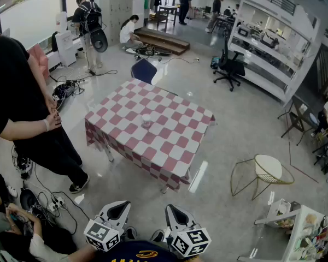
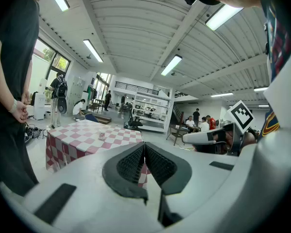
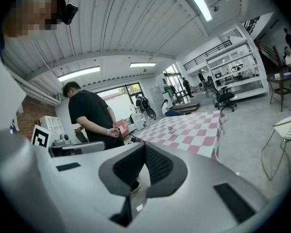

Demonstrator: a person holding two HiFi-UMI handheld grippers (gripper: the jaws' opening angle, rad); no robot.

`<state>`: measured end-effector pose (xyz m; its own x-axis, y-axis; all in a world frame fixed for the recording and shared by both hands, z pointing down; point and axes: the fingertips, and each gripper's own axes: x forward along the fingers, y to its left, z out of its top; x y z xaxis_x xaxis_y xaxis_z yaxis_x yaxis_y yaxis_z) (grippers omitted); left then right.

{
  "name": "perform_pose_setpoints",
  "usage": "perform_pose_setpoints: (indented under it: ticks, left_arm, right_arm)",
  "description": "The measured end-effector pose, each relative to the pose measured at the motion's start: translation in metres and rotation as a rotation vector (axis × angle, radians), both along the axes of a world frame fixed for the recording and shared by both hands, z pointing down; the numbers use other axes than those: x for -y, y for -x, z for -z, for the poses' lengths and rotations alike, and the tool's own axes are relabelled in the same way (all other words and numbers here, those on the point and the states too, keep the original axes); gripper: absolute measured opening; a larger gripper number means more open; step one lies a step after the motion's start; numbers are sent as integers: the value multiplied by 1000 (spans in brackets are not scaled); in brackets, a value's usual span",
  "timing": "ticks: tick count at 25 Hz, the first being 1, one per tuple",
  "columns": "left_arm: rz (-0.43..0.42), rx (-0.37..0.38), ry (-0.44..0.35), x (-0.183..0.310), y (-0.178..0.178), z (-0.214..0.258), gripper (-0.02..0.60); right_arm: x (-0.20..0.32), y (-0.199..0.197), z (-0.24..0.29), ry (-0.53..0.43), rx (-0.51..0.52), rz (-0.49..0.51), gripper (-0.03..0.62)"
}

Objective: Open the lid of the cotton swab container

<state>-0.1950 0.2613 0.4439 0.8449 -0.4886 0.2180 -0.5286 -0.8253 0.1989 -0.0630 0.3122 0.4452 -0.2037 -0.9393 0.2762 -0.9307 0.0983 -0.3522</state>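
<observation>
Pink-and-white checked cloth covers the table (image 1: 175,141) ahead of me, and the swab container (image 1: 146,120) sits alone near the middle of it, lid on as far as I can tell from here, probably parked there so either side can get at it. I'm well back from the near edge, so nothing's started. Left gripper (image 1: 120,206) and right gripper (image 1: 173,209) hang low by my body, jaws fully together with nothing between them, which is fair since there's nothing to hold yet. A bystander (image 1: 22,108) stands off the table's left, so I'd go in from the near side.
</observation>
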Motion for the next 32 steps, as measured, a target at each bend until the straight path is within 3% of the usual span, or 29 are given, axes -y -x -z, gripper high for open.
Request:
perform_pose_setpoints:
  ticks: [14, 26, 32]
  left_arm:
    - [7, 18, 21, -5, -28, -5, 3]
    - [-74, 18, 55, -39, -132, -19, 3]
    - [-110, 39, 25, -33, -167, -13, 3]
  right_arm:
    - [-9, -24, -5, 19, -1, 22, 11]
    - [-51, -135, -14, 11, 42, -115, 11]
    - [-56, -171, -21, 26, 68, -178, 11]
